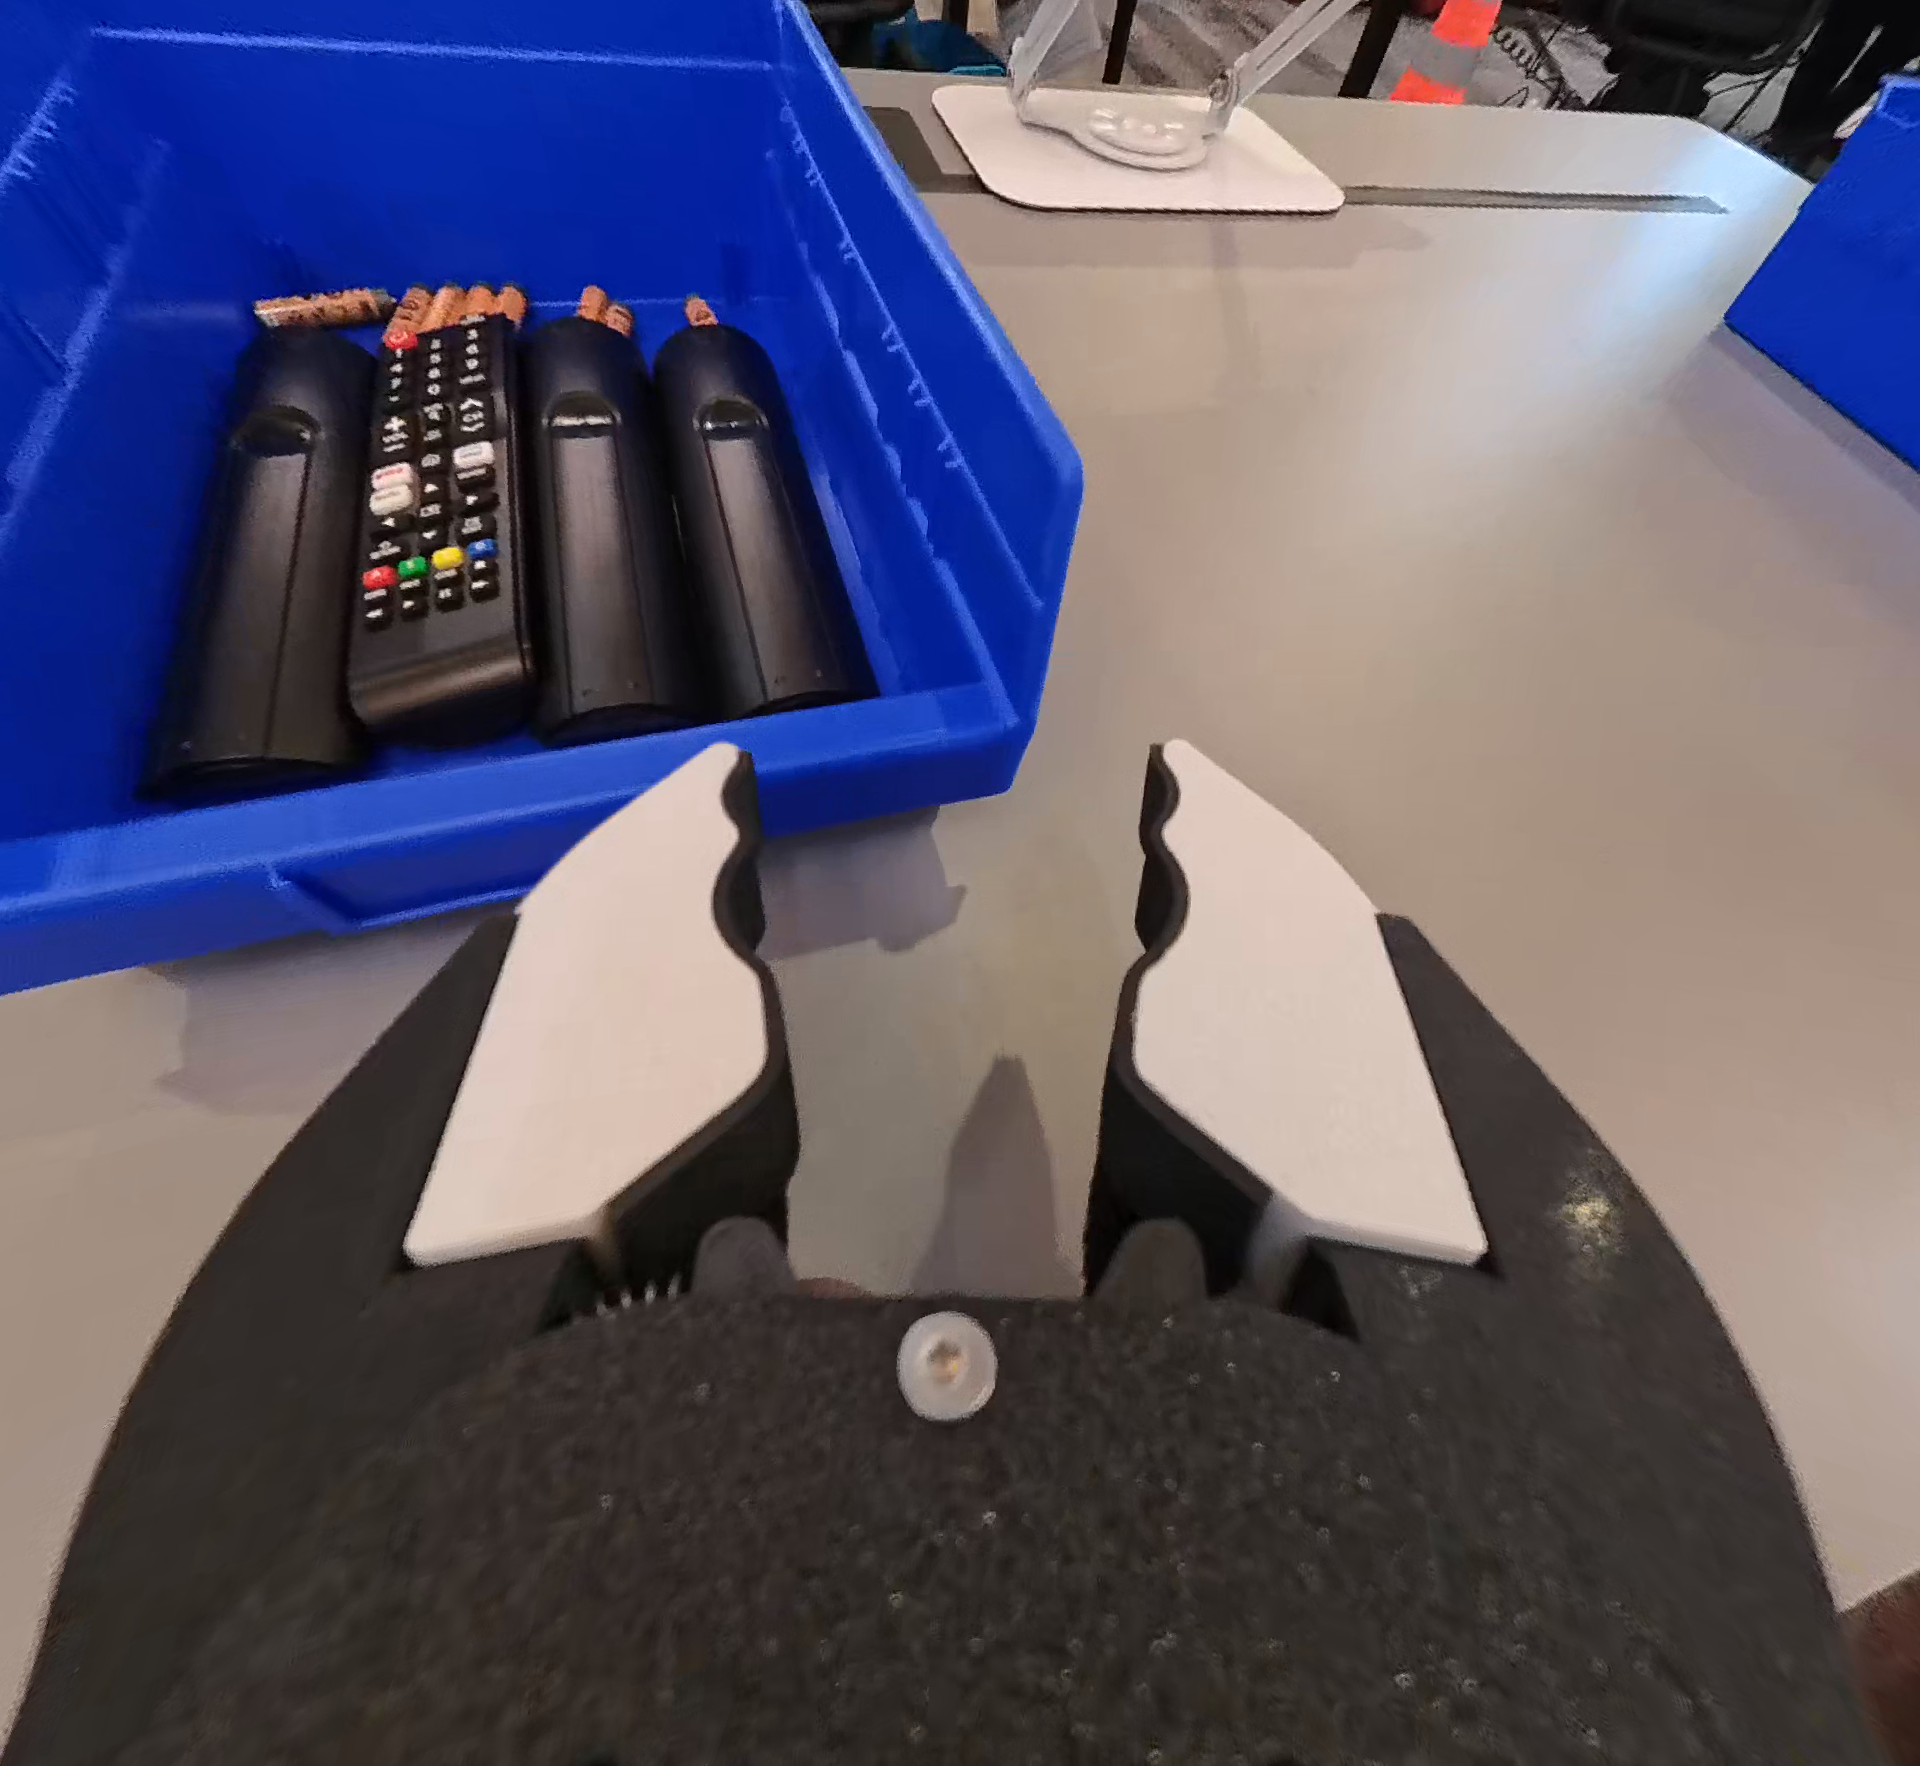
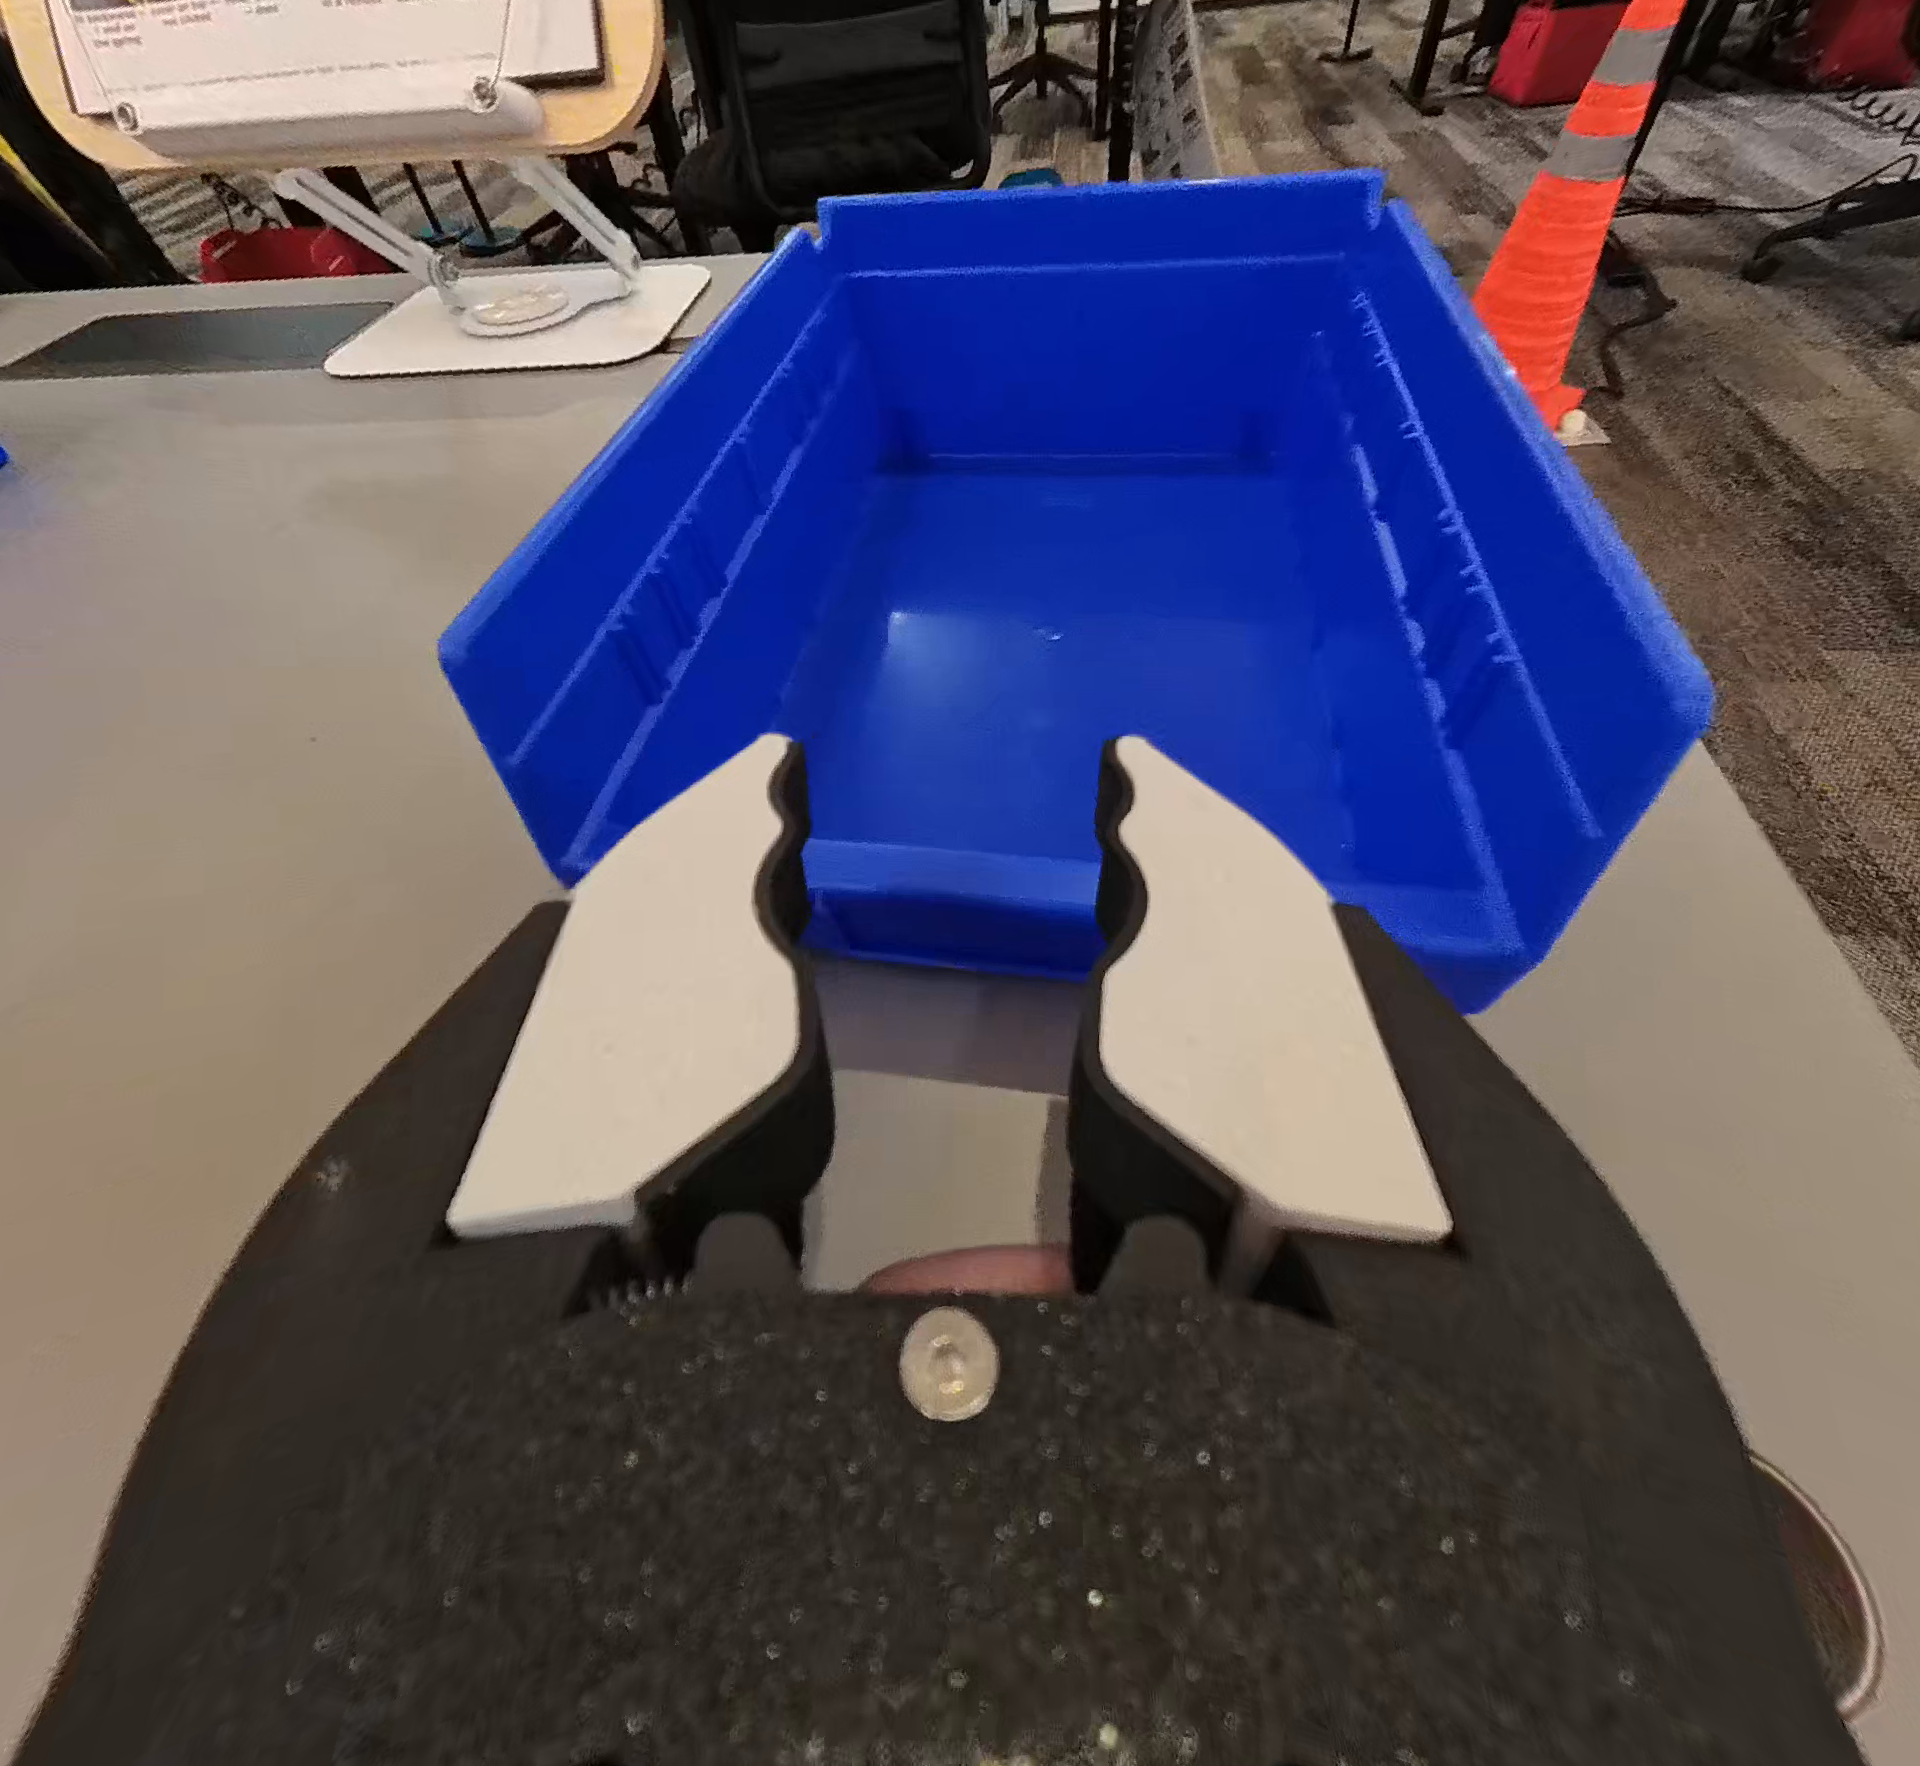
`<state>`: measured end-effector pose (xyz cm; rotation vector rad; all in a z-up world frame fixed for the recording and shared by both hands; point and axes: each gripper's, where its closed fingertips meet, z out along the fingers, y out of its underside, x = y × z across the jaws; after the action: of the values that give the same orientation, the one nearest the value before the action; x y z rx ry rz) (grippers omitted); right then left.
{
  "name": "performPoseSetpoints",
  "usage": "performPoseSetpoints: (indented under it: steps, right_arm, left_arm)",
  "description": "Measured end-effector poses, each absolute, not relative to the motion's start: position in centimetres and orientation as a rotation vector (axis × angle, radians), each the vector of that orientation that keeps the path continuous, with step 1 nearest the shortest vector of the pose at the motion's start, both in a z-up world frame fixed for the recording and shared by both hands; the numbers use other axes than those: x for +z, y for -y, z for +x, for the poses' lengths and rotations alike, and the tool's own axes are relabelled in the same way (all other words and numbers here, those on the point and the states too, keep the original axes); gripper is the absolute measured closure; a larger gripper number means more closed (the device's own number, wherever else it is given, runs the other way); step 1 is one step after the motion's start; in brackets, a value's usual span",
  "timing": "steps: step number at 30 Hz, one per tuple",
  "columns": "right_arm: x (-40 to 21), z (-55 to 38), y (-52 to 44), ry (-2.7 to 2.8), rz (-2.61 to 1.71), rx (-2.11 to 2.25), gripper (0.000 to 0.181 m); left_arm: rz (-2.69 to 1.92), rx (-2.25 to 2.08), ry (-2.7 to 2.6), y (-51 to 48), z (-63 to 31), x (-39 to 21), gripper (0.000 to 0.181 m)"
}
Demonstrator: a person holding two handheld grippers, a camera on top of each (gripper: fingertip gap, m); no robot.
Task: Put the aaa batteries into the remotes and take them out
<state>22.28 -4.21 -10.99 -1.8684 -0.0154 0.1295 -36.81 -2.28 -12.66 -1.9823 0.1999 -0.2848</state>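
On the grey table (image 1: pixel 1403 625) sit two blue bins: the left bin (image 1: pixel 914 490) holds four remotes (image 1: pixel 447 511) side by side, three face down, with loose batteries (image 1: pixel 457 303) crowded against their far ends; the right bin (image 2: pixel 1091 677) is bare. Left gripper (image 1: pixel 948 760) and right gripper (image 2: pixel 951 755) both hover wide apart, empty. Packed so tightly, a remote may drag its neighbour, and the small batteries could slip or roll from a pinch.

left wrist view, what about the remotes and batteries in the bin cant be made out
- Batteries: lined up behind the remotes, which hide their lower parts; exact count unclear.
- Three remotes lie face down; whether batteries sit inside is hidden by their backs.
- Blue bin: left part cut off by the picture edge.
- Left gripper open, holding nothing.
- Right wrist view: none of these show, only the empty bin.
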Motion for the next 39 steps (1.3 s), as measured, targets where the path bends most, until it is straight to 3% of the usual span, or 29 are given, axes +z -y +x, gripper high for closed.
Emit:
performPoseSetpoints:
  steps: [11,16,29,39]
  right_arm:
    - [-10.6,21.9,4.8,0.124,-1.863,-0.021,0.13]
    - [-10.5,21.4,4.8,0.13,-1.856,0.026,0.13]
    - [-11.4,20.8,4.7,0.116,-1.889,0.108,0.132]
    - [-11.5,21.7,4.8,0.086,-1.89,0.146,0.133]
  left_arm:
    - [-1.995,-0.325,-0.168,1.7,-36.8,-10.6,0.114]
    - [-2.226,-0.168,-0.24,-2.9,-41.4,-9.2,0.114]
    - [-2.733,-0.026,-0.237,-9.2,-46.8,-15.1,0.124]
    - [-2.882,-0.355,-0.106,-9.7,-45.7,-17.8,0.123]
